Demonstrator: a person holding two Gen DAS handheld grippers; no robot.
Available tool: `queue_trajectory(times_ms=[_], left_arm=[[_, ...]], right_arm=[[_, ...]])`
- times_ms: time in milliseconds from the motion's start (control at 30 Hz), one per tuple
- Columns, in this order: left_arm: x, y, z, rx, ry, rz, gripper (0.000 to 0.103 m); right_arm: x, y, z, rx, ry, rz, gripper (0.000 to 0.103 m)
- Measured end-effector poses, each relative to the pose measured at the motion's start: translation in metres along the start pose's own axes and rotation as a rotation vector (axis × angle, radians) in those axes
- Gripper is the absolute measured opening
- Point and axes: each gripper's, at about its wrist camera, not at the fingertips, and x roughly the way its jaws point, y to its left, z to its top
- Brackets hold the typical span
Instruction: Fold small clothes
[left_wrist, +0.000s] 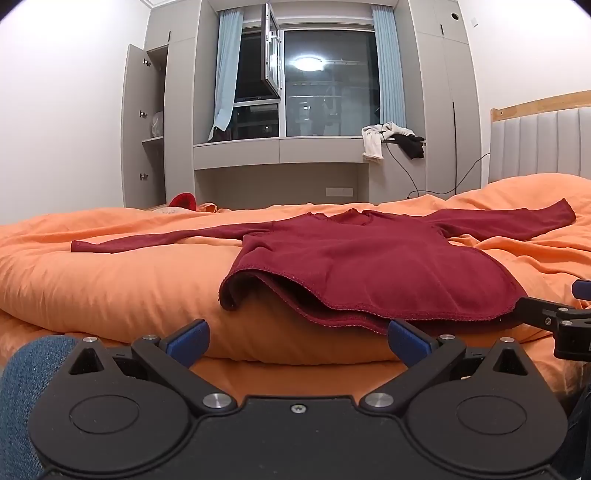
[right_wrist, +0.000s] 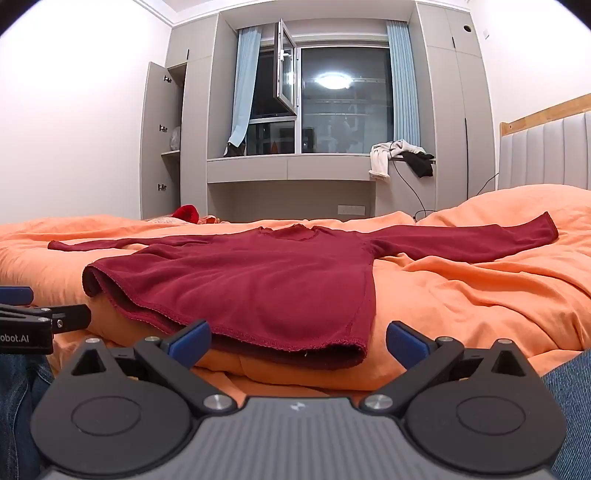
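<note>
A dark red long-sleeved top (left_wrist: 354, 262) (right_wrist: 251, 280) lies spread flat on the orange duvet (left_wrist: 110, 273) (right_wrist: 480, 295), sleeves stretched out to both sides, hem toward me. My left gripper (left_wrist: 297, 341) stands open just short of the hem's left half, nothing between its blue fingertips. My right gripper (right_wrist: 297, 341) is open too, facing the hem's right corner, which sits between and just beyond the fingertips without touching them. Each gripper shows at the edge of the other's view.
Past the bed's far edge stand grey wardrobes (left_wrist: 147, 129), one door open, and a window sill with white and black clothes (left_wrist: 391, 142) on it. A padded headboard (left_wrist: 543, 144) is at the right. Red fabric (left_wrist: 183, 201) lies at the bed's far side. Denim-clad legs (right_wrist: 572, 406) flank the grippers.
</note>
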Motion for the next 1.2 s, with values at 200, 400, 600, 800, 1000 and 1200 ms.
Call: queue_trajectory(times_ms=[200,400,600,800,1000,1200], left_arm=[[0.000,0.000,0.000,-0.004,0.001,-0.004,0.102],[-0.003,-0.003,-0.001,-0.003,0.004,-0.011,0.102],[0.005,0.001,0.000,-0.009,0.019,-0.008,0.102],[0.008,0.002,-0.001,-0.013,0.024,-0.006,0.102],[0.007,0.002,-0.001,-0.014,0.025,-0.006,0.102],[0.007,0.003,-0.001,-0.015,0.025,-0.007,0.102]], right_arm=[[0.000,0.000,0.000,-0.001,0.003,-0.002,0.103],[0.000,-0.002,0.000,-0.001,0.005,-0.003,0.103],[0.000,-0.002,0.000,0.000,0.006,-0.003,0.103],[0.000,-0.003,0.000,0.001,0.007,-0.003,0.103],[0.000,-0.001,0.001,0.002,0.006,-0.003,0.103],[0.001,-0.003,-0.001,-0.002,0.005,-0.003,0.103]])
